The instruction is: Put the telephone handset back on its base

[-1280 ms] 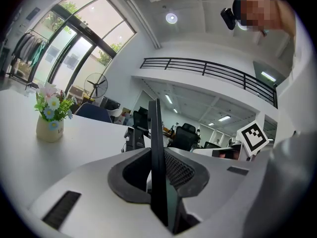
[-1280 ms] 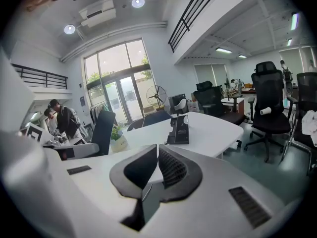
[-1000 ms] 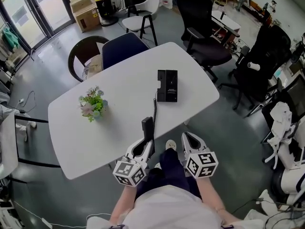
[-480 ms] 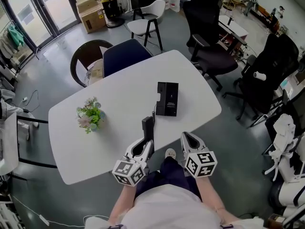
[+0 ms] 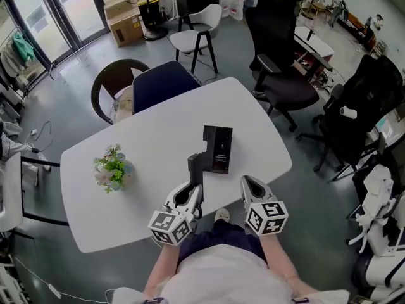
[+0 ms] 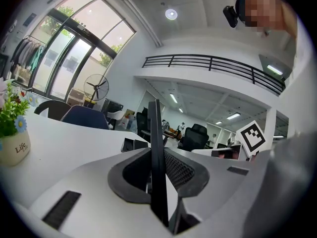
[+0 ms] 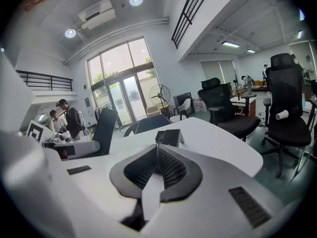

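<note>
Brought handset (image 5: 196, 164) nearer base (image 5: 218, 149), now just beside its near left corner, toward table's (image 5: 152, 138) near edge. Clamped upright in left gripper (image 5: 192, 193). Not seated yet; left to lower it onto base. Kept right gripper (image 5: 247, 183) closed, empty.

The person wears a plain white top (image 5: 221, 276), dark navy trousers (image 5: 223, 234) and a white shoe (image 5: 221, 215). The left gripper (image 5: 195, 187) and right gripper (image 5: 247, 181) are pale grey moulded shells lined with black ribbed pads (image 7: 171, 170). Each carries a white cube (image 5: 169, 227) printed with black square markers.
</note>
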Tool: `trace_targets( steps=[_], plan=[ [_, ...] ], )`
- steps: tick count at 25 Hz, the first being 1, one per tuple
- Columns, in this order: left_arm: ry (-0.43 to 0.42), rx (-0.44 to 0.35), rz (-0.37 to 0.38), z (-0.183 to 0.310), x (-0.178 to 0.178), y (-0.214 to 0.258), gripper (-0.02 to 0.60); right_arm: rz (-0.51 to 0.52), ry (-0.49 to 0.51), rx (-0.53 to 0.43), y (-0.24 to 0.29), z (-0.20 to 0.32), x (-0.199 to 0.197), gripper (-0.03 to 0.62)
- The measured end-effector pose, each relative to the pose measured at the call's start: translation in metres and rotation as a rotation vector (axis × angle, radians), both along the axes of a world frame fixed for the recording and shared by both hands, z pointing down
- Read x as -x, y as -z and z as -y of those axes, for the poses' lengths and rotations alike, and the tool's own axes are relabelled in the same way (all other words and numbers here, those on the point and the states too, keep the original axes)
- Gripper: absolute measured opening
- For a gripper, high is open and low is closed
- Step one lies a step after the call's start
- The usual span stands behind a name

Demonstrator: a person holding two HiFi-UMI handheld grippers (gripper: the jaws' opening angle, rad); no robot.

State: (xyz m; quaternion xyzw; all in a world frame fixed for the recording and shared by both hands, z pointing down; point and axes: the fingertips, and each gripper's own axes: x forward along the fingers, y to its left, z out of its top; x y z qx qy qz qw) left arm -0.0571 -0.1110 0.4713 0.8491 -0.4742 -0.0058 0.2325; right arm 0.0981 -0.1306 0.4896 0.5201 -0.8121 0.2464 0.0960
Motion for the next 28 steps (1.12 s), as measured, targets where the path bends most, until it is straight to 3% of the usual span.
trace_targets(
  steps=[20, 28],
  plan=[
    [0.053, 0.048, 0.035, 0.041, -0.01, -0.025, 0.084, 0.028, 0.101, 0.05, -0.032, 0.047, -0.001, 0.037],
    [0.006, 0.085, -0.004, 0.054, -0.013, -0.032, 0.084, 0.03, 0.128, 0.08, -0.045, 0.048, 0.005, 0.035]
  ],
)
